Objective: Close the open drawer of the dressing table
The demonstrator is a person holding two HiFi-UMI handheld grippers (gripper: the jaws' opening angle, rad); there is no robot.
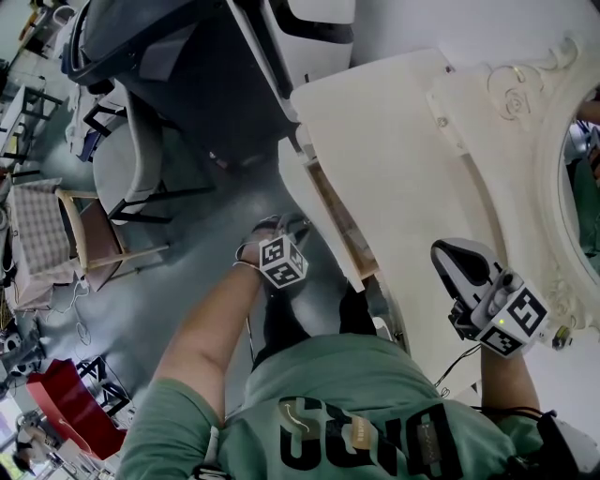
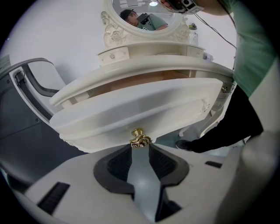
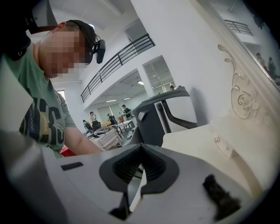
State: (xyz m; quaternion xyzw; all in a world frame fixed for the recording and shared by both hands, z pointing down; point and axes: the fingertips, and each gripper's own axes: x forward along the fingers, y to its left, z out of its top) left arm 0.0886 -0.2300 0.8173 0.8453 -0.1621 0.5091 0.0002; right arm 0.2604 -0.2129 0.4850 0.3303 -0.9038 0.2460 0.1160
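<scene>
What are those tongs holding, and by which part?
Left tongs straddle the small gold metal drawer knob at their tips; a firm pinch cannot be told. Right tongs hold nothing.

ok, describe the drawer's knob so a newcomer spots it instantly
Cream dressing table with carved mirror; its wide curved drawer stands open below the top. Centred on the drawer front: a gold knob, the only gold fitting, unlike the small silvery knob above.

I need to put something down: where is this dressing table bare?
The tabletop is bare from the open drawer across to the mirror frame; only the right hand-held gripper is over its near end. It is crowded at the drawer front, with the left hand-held gripper at the gold knob.
</scene>
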